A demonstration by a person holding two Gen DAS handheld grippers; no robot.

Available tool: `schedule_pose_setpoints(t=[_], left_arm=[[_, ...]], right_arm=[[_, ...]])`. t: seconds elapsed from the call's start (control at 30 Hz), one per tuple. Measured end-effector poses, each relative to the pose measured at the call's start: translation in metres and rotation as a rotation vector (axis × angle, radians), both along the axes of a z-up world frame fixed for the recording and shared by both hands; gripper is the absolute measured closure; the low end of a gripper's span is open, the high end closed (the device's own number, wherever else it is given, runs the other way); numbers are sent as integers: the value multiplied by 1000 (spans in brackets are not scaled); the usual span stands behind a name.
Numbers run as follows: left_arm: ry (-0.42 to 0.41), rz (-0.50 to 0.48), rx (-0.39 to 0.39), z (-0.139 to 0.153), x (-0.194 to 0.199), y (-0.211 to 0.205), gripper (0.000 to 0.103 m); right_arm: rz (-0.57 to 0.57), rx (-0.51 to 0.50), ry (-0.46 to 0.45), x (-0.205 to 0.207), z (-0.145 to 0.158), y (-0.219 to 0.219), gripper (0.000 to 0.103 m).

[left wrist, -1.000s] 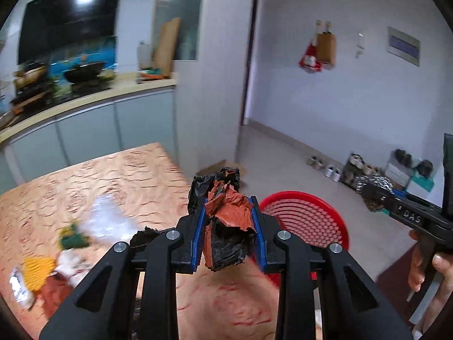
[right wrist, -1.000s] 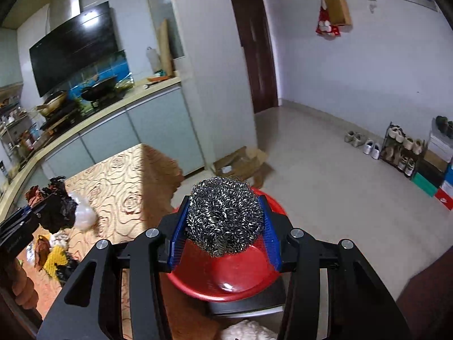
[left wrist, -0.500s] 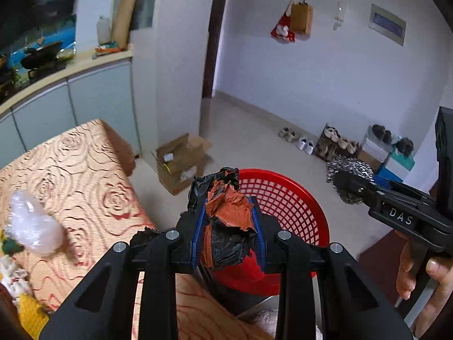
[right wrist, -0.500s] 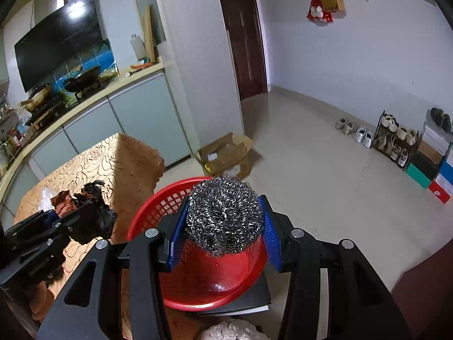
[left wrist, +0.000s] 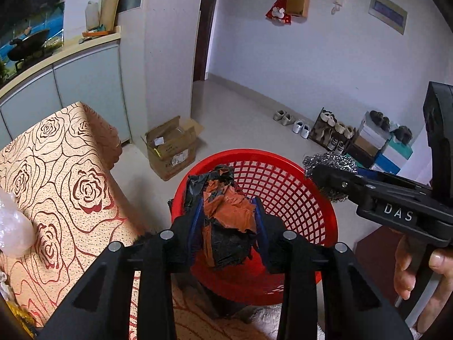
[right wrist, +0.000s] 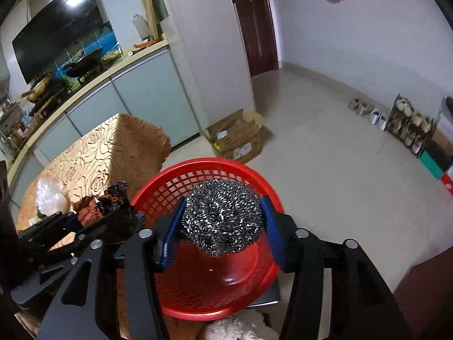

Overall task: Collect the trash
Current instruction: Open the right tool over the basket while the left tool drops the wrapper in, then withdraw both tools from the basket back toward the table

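Note:
My left gripper is shut on a crumpled black and orange wrapper and holds it over the near rim of the red mesh basket. My right gripper is shut on a steel wool ball above the same basket. In the left wrist view the right gripper with the steel wool ball hangs over the basket's right rim. In the right wrist view the left gripper with the wrapper sits at the basket's left rim.
The table with a rose-patterned cloth lies left of the basket, with a crumpled clear plastic bag and other trash at its left edge. A cardboard box stands on the floor beyond. A shoe rack lines the far wall.
Both grippers have moved from the table toward the red basket with their loads, and now hang over it. The basket has grown larger in both views.

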State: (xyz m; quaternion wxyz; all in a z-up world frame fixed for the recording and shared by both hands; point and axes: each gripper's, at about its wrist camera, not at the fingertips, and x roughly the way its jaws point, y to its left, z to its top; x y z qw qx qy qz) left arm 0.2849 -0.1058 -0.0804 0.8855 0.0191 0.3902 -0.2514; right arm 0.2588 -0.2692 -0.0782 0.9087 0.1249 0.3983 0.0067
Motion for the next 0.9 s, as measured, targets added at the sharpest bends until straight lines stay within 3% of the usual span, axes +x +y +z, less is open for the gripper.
schedule_pose_setpoints(t=[0.17, 0.47, 0.9], left_arm=[[0, -9, -3, 1, -3, -4, 58], [-19, -30, -20, 9, -12, -5, 39], [-88, 37, -16, 31, -30, 23, 33]], right_arm=[[-6, 37, 2, 0, 1, -3, 41], [-34, 43, -23, -10, 11, -10, 40], [-43, -25, -61, -32, 20, 2, 40]])
